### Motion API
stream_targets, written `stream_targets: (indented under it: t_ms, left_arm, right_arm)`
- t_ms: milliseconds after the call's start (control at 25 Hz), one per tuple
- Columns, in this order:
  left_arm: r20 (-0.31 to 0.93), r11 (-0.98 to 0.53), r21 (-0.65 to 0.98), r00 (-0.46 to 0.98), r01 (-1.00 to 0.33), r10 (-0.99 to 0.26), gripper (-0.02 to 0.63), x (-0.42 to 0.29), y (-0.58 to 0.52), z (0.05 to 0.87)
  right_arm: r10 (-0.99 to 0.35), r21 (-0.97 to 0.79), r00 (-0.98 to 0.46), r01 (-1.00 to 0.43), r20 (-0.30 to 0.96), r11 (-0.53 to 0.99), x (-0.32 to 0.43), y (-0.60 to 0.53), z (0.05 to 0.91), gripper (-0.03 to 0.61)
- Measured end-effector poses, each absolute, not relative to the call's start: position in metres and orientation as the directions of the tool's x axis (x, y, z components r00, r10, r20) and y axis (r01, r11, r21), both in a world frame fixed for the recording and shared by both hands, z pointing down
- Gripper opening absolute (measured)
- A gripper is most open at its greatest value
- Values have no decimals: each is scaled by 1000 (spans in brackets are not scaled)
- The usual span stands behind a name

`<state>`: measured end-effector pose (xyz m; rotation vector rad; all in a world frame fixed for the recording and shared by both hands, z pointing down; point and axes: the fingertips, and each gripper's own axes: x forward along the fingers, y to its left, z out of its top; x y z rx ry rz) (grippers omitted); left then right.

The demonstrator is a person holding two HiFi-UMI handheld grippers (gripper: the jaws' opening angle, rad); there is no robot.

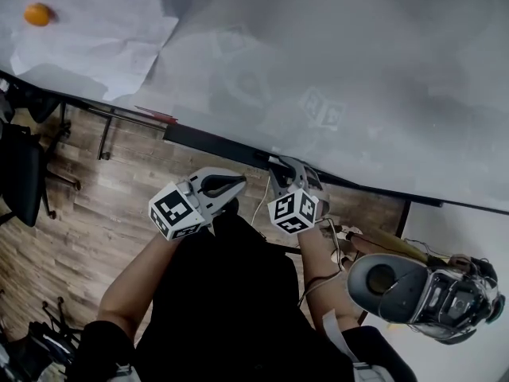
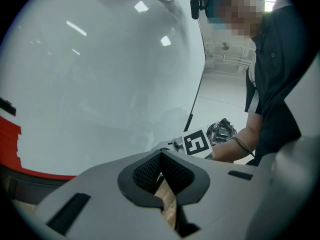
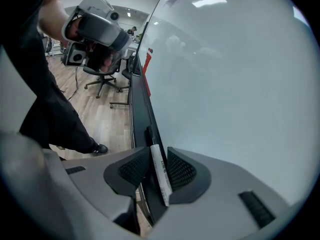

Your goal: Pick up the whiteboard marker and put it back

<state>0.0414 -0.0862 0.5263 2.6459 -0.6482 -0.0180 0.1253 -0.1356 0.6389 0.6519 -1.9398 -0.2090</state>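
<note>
The whiteboard marker point(image 3: 160, 176) lies along the narrow dark ledge point(image 3: 137, 109) at the foot of the whiteboard point(image 3: 225, 74). Its white barrel sits between the jaws of the right gripper point(image 3: 159, 156) and its dark cap points away along the ledge. Those jaws are spread to either side of the barrel. It sits nearer the board-side pad, perhaps just touching it, though the wide-angle view leaves that unsure, and a gap shows on the other side, so I judge it not yet pinched. The left gripper point(image 2: 160, 159) is held off to the side with its jaws pressed together on nothing. The main risk is an uneven close: the far pad could push the round barrel sideways before both pads bite, rolling it off the ledge to the wooden floor point(image 3: 107, 119). The board-side jaw could also scrape the whiteboard or catch on the ledge. A grip away from the barrel's middle may let the marker swing as it lifts.
</note>
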Motion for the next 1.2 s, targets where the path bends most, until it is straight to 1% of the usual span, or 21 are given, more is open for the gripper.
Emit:
stream_targets:
  t_ms: [200, 320, 640, 1040, 1200]
  left_arm:
    - [83, -809, 386, 890, -443, -448, 11, 40, -84, 527]
    - [82, -810, 374, 887, -451, -455, 11, 38, -84, 527]
    - [87, -800, 382, 880, -462, -467, 11, 33, -85, 527]
    - [79, -804, 378, 881, -459, -466, 11, 35, -85, 526]
    - [84, -804, 381, 884, -456, -460, 11, 35, -82, 525]
  right_arm:
    - [-524, 434, -290, -321, 801, 842, 126, -136, 648, 117]
    - [-544, 463, -273, -309, 794, 831, 127, -138, 650, 116]
    - [-548, 480, -246, -287, 800, 829, 126, -143, 656, 87]
    - [-543, 472, -265, -289, 797, 833, 125, -141, 653, 81]
    - [-564, 482, -288, -310, 774, 819, 124, -138, 645, 74]
